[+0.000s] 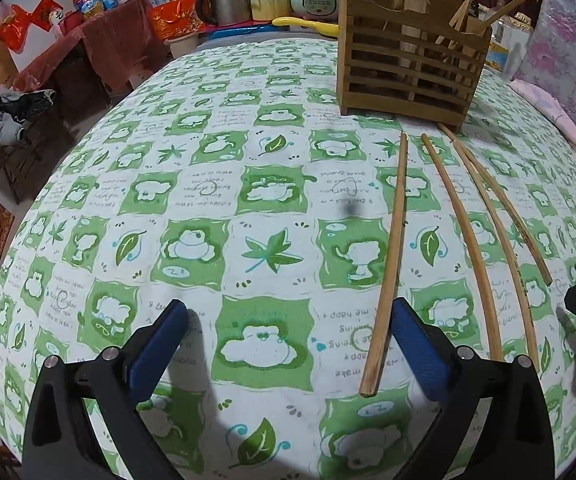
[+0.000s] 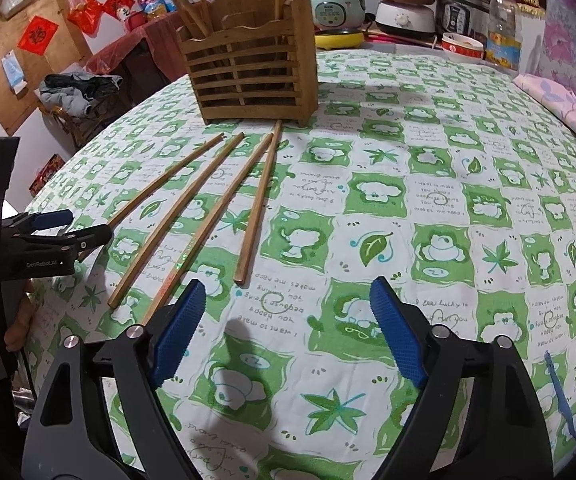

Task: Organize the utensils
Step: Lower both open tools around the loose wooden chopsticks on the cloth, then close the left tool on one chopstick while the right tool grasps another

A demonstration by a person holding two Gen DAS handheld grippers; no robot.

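Left wrist view showed your left gripper [image 1: 288,348] hanging over the green-and-white tablecloth [image 1: 207,184] with its jaws spread wide and nothing between them. Just to its right lay the four loose chopsticks [image 1: 464,236], fanned out on the cloth with their far tips near the foot of the slatted wooden holder [image 1: 412,64], which already had several sticks standing in it. The nearest chopstick [image 1: 388,268] lay close against the inner side of that gripper's right finger, though whether it touched could not be told.

Right wrist view had those same chopsticks at its left, and your right gripper [image 2: 288,332] to the right of them, also wide apart and empty, over bare cloth. To do this step well, you probably needed to bring one gripper square across a single stick near its middle, close on it alone so the neighbours were not dragged, then lift it and stand it in the holder.

The cloth looked soft and slightly rumpled, so a thin stick might have sunk a little and slipped from a shallow pinch. Around the table you had a crowded room: a kettle [image 1: 227,0], rice cooker [image 2: 336,4], oil bottle [image 2: 504,24] and red paper decorations [image 2: 37,34] on the wall.
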